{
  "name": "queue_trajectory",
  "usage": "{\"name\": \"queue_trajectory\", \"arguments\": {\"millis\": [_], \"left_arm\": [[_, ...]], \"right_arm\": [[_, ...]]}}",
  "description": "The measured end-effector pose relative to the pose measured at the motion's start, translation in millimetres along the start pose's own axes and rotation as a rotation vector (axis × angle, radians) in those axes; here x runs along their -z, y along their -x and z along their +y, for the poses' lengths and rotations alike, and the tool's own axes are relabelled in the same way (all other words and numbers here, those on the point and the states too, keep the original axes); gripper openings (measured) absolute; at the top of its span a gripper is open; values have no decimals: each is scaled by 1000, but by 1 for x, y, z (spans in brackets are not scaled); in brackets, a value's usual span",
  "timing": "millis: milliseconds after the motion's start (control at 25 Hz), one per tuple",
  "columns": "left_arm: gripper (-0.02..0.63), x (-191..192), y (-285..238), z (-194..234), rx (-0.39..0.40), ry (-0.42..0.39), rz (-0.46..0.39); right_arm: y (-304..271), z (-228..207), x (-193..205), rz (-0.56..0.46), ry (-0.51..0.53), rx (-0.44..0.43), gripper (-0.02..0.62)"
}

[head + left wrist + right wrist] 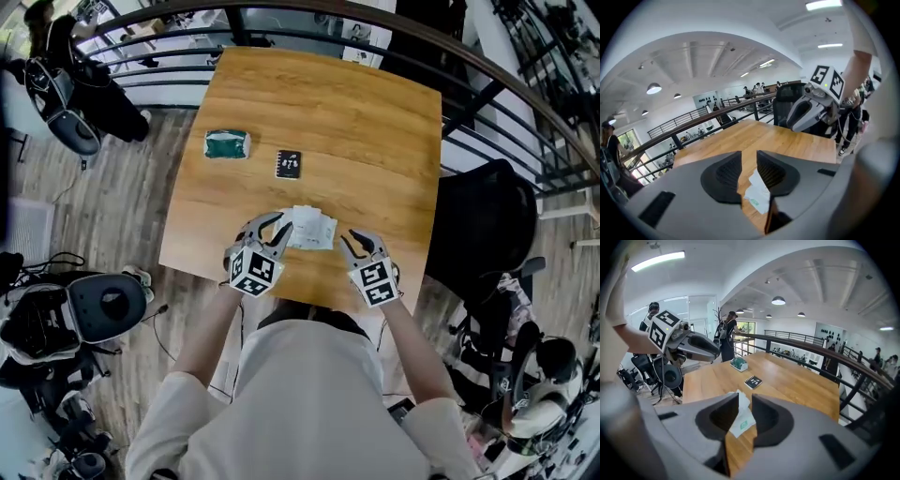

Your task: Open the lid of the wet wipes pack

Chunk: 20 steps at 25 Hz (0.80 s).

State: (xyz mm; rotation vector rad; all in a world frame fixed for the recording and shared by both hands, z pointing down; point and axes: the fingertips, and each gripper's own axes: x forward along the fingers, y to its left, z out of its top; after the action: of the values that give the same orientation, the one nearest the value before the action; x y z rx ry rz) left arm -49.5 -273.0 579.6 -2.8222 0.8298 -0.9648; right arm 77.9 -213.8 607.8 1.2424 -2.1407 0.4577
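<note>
The wet wipes pack (311,228) is laid flat near the front edge of the table (375,131), probably so it can be reached from both sides. It's flanked by the left gripper (272,228) and right gripper (361,242), both held above the wood (nothing's pinched yet). The jaws on each are kept parted and empty; only the pack lying below is seen through the gaps.

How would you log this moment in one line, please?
left gripper: jaws apart, empty | right gripper: jaws apart, empty | wet wipes pack: lying on table, ungripped
</note>
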Motion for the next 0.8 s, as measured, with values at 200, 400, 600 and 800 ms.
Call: {"name": "queue_trajectory", "arguments": {"millis": [200,400,600,800], "left_arm": [[83,-21,45,-11,-86,154,-59],[56,-33,92,-30,-151,276,-90],[48,-48,129,-56,-197,322,-140],[34,-54,160,-75,-229,343,-163]], "right_arm": [[42,3,-17,-71,3,1,87],[87,13,-24,-135,28,-7,79],[122,24,-25,-181,47,-22,64],[144,37,-29,-216,60,-24,61]]}}
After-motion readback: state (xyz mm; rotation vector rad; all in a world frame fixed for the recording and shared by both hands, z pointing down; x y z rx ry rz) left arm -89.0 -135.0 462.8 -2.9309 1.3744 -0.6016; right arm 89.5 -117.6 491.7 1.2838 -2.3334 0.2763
